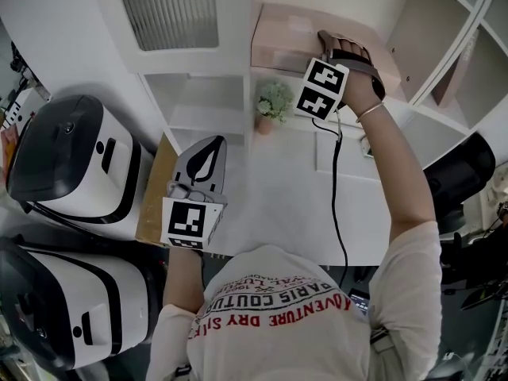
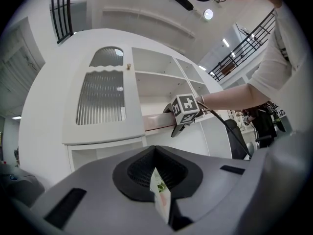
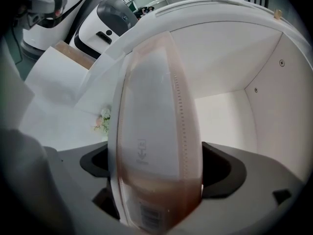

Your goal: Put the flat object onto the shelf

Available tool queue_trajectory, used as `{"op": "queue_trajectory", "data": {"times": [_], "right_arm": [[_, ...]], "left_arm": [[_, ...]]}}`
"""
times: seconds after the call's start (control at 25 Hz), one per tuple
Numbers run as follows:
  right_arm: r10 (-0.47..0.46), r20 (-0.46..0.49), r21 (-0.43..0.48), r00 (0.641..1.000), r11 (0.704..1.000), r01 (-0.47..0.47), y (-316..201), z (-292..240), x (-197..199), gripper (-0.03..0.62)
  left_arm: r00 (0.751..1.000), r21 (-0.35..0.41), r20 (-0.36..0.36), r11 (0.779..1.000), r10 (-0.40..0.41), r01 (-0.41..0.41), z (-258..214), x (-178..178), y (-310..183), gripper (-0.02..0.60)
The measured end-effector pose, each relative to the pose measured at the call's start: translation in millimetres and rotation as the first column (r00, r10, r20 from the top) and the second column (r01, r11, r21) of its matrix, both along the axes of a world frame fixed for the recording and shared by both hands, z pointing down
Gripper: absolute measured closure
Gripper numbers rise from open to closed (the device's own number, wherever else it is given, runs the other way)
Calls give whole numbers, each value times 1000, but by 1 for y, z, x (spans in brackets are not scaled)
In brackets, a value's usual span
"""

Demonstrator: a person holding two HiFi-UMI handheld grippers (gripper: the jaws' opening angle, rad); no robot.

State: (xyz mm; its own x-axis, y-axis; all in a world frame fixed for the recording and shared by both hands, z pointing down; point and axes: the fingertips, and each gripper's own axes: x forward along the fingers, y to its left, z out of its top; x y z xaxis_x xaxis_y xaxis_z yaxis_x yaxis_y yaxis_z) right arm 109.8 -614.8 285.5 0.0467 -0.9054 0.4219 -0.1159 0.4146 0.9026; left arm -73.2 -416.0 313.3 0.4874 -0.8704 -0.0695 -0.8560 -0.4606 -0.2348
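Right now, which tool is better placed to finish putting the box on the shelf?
Right. The right tool is up at the shelf with the box between its opening jaws. The left tool hangs low over the counter, shut and empty.

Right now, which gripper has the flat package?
The right gripper, up at the shelf, its jaws opening with the pink flat package between them. The left gripper sits low, shut, empty.

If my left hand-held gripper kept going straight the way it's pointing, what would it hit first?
Most likely the small potted plant on the white counter; it sits in line beyond the closed tips of the left hand-held gripper. Depth is unclear, so it might just miss.
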Motion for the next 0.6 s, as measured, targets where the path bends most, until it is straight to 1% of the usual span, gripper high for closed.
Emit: {"op": "queue_trajectory", "data": {"times": [0.08,0.16,0.28,0.4,0.48,0.56,0.6], "right_arm": [[-13,1,24,1000,1000,13,1,-1,-1,92],[-33,7,74,999,997,32,5,-6,-2,93],[-75,50,144,996,987,68,23,-19,-10,95],[-92,139,187,986,980,65,49,-29,-14,98],[-83,203,187,976,981,44,64,-29,-12,108],[-81,269,191,960,981,29,79,-26,-10,140],[-84,299,210,951,978,21,86,-27,-9,185]], "left_arm": [[1000,-2,-3,1000,2,-2,0,-2,1,571],[1000,-6,2,1000,15,-15,2,0,3,571],[1000,-13,6,1000,28,-28,4,0,7,571],[999,-18,5,999,33,-32,6,-2,12,571],[999,-13,7,999,43,-43,5,-1,17,571],[998,-6,11,998,59,-59,2,0,22,571],[998,-3,14,998,68,-68,2,2,25,571]]}}
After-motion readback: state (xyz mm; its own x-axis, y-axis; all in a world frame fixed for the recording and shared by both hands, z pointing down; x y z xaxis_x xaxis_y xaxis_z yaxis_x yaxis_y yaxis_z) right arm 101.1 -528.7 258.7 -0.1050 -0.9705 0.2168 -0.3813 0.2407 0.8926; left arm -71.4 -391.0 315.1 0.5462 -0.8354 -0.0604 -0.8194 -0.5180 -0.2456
